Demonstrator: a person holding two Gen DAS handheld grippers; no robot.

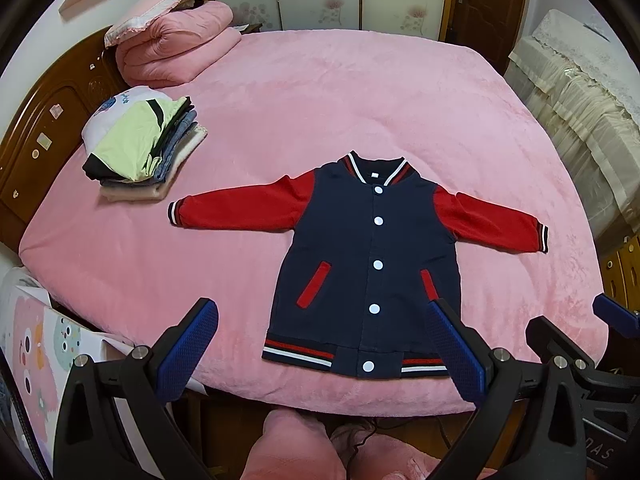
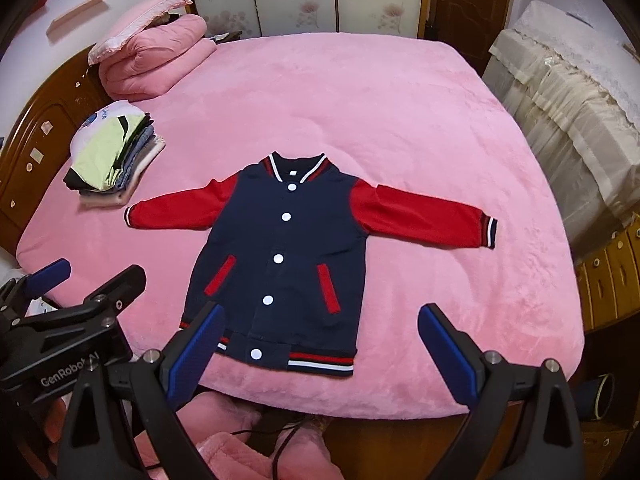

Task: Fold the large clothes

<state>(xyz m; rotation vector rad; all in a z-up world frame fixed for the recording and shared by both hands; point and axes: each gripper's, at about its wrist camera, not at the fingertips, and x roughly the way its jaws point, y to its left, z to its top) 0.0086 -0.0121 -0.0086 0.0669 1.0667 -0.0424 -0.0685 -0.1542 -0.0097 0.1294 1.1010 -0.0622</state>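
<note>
Bed with pink plush cover, navy-and-red varsity jacket flat near front edge, buttoned, sleeves spread, stack of folded clothes at left, folded pink quilt with pillow on top, far-left corner

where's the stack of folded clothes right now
The stack of folded clothes lies on the pink bed, at the left of both views, between the jacket's sleeve and the rolled pink quilt, near the wooden headboard.

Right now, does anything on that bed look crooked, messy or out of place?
Nothing much stands out. The jacket lies flat and buttoned on the pink bedspread, sleeves spread; the sleeve towards the covered furniture slopes down a little. The stack of folded clothes near the headboard leans slightly. Both claws hover open, holding nothing.
</note>
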